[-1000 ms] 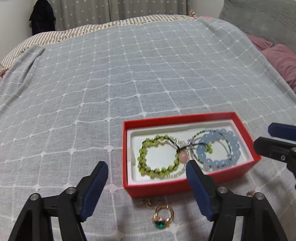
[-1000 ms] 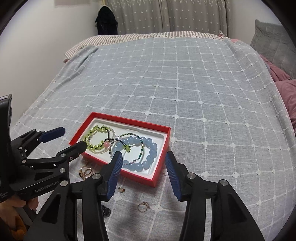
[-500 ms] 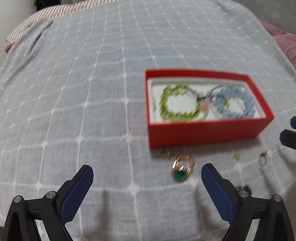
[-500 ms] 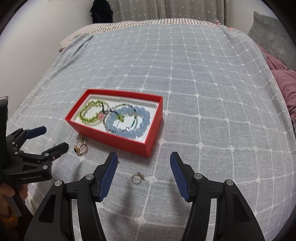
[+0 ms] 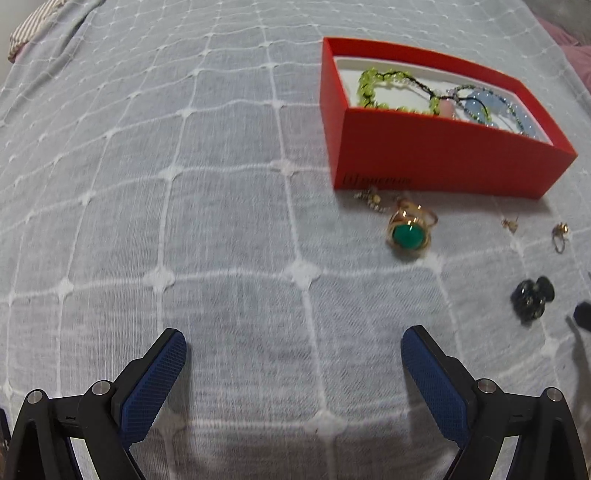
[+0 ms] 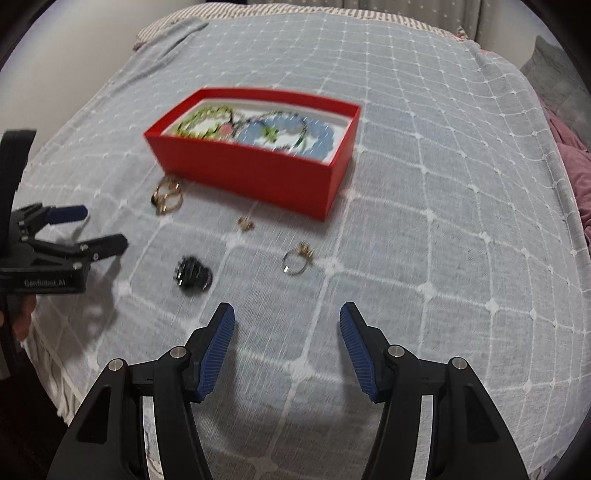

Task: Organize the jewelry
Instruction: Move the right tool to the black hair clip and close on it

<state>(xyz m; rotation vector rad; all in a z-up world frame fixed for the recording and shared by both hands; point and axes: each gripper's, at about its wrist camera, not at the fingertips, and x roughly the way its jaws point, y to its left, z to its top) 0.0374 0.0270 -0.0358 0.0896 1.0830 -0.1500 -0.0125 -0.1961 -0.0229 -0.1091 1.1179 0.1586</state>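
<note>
A red box (image 5: 436, 155) (image 6: 255, 173) on the bedspread holds a green bead bracelet (image 5: 369, 86) and a blue bead bracelet (image 6: 317, 142). In front of it lie a gold ring with a green stone (image 5: 408, 232) (image 6: 166, 197), a small gold earring (image 5: 511, 223) (image 6: 245, 223), a thin ring (image 5: 559, 236) (image 6: 297, 260) and a black ornament (image 5: 532, 297) (image 6: 192, 277). My left gripper (image 5: 293, 350) (image 6: 96, 230) stands wide open, low over bare cloth, short and left of the green-stone ring. My right gripper (image 6: 287, 325) is open, empty, just short of the thin ring.
A grey checked bedspread (image 6: 443, 221) covers the bed. Striped bedding (image 5: 33, 26) shows at the far left corner and a pink pillow (image 6: 576, 177) at the right. A hand (image 6: 22, 317) grips the left tool near the bed's left edge.
Both grippers have dropped toward the bedspread and tilted downward, so the box and loose pieces now look closer. The left jaws have spread much wider, the right a little wider.
</note>
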